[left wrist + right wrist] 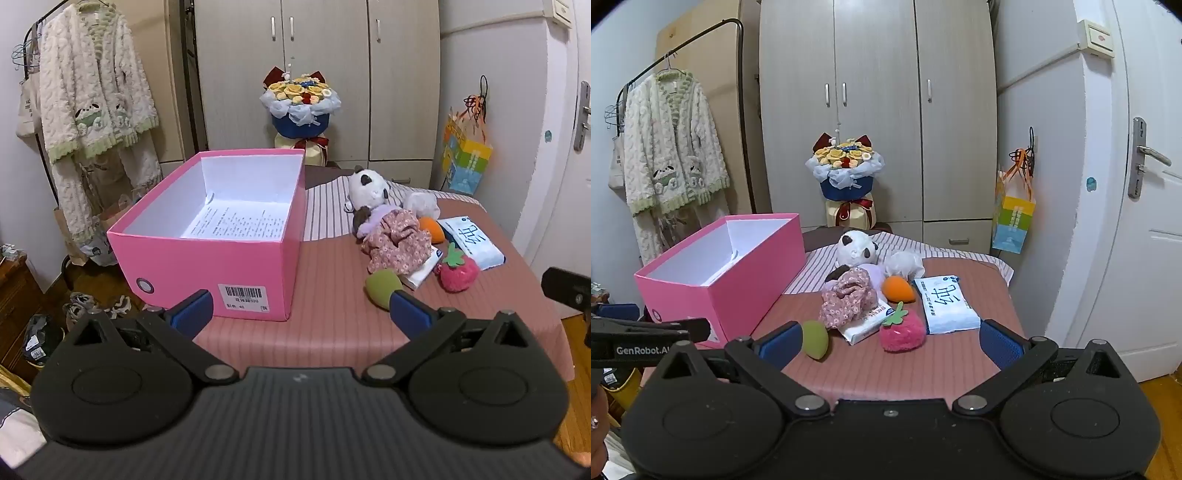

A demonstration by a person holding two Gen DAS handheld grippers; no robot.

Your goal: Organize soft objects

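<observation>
An open pink box (207, 266) (738, 280) stands on the left of the pink-covered table, holding only a printed sheet. Right of it lie a panda plush (369, 188) (855, 249), a floral scrunchie (399, 240) (847, 299), a green sponge (382, 286) (814, 338), an orange sponge (432, 227) (897, 290), a strawberry plush (458, 271) (901, 330) and two tissue packs (472, 240) (947, 304). My left gripper (301, 310) is open and empty before the box. My right gripper (890, 343) is open and empty before the strawberry.
A white crumpled bag (905, 264) lies behind the orange sponge. A bouquet (846, 177) stands beyond the table before wardrobes. A clothes rack (672, 147) is at left, a door (1145, 184) at right. The table's front edge (886, 391) is near.
</observation>
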